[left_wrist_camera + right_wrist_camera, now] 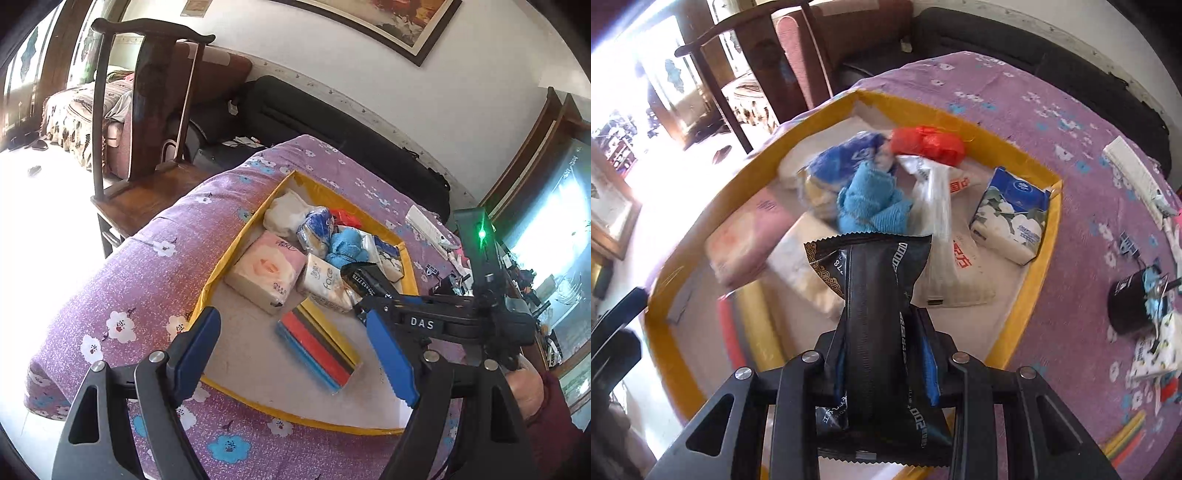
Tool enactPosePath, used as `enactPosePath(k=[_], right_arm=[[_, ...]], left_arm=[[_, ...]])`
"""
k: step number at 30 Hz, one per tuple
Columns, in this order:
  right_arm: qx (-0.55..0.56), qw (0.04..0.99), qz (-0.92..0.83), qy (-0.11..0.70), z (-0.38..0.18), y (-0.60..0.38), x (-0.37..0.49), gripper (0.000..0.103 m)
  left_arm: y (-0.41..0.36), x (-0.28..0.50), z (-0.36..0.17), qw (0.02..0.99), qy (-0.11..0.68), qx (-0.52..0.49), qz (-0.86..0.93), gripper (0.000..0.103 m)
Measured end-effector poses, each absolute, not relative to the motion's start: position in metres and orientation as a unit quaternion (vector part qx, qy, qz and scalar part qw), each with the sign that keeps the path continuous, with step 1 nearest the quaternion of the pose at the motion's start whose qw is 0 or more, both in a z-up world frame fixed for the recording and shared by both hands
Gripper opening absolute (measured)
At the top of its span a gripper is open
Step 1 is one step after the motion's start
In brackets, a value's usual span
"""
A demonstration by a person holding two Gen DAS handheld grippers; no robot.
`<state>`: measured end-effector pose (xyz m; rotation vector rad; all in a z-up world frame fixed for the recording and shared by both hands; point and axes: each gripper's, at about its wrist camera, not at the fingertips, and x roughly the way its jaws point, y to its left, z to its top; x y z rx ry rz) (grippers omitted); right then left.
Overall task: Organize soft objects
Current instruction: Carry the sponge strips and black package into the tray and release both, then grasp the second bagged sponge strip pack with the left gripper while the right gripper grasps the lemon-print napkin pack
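Note:
A shallow yellow-rimmed tray (240, 243) (1041, 266) lies on a purple flowered bedspread. In it are a pink tissue pack (266, 273), a "face" tissue pack (325, 284), a light blue towel (347, 247) (871, 206), a red bag (927, 144), a blue and white tissue pack (1012, 214) and a striped coloured pack (317, 350). My left gripper (295, 354) stands open and empty above the striped pack. My right gripper (886, 354) is shut on a black tissue packet (879, 314) (364, 277), held over the tray's near side.
A dark wooden chair (147, 110) stands beyond the bed's left edge. On the bedspread right of the tray are a black cup (1130, 306), a long white box (1134, 173) and small clutter. A black cushion (332, 122) lines the wall.

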<state>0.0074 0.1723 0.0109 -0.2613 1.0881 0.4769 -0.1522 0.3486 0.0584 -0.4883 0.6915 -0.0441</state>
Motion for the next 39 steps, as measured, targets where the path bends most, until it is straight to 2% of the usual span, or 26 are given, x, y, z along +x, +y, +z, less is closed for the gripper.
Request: enactPosePath(k=[2,4,8,10,12,17,21,24,29,34,39], right_arm=[[-0.141,0.836,0.203,0.489,0.012,0.175,0.012,0.039],[-0.154,0.848,0.191,0.47,0.012,0.175,0.013,0.059],[-0.083,0.846,0.239,0.47,0.033,0.15,-0.005,0.065],[-0.065,0.859,0.236,0.45,0.046,0.134,-0.015,0.077],[-0.048,0.875,0.223,0.427,0.06,0.107,-0.027,0.08],[-0.001,0.892,0.182,0.414,0.073,0.03,-0.047,0.08],[0.046,0.915,0.101,0.389,0.086,-0.06,-0.065,0.081],[0.08,0.917,0.044,0.389,0.082,-0.117,-0.071,0.085],[0.134,0.905,-0.02,0.402,0.062,-0.193,-0.083,0.085],[0.163,0.897,-0.009,0.412,0.053,-0.209,-0.073,0.085],[0.092,0.898,0.049,0.427,0.05,-0.158,-0.037,0.084]], left_arm=[[0.349,-0.151,0.056,0.909,0.338,-0.242,-0.021,0.081],[0.348,-0.151,0.053,0.906,0.344,-0.244,-0.019,0.081],[0.343,-0.155,0.054,0.905,0.351,-0.24,-0.021,0.081],[0.336,-0.154,0.056,0.904,0.354,-0.237,-0.03,0.081],[0.329,-0.15,0.057,0.903,0.358,-0.234,-0.039,0.081],[0.294,-0.131,0.055,0.894,0.393,-0.208,-0.05,0.081],[0.271,-0.137,0.068,0.903,0.373,-0.198,-0.077,0.081],[0.248,-0.14,0.078,0.91,0.365,-0.173,-0.094,0.087],[0.199,-0.142,0.081,0.911,0.371,-0.125,-0.127,0.087],[0.157,-0.145,0.077,0.905,0.383,-0.09,-0.161,0.087],[0.135,-0.144,0.074,0.9,0.393,-0.082,-0.171,0.087]])
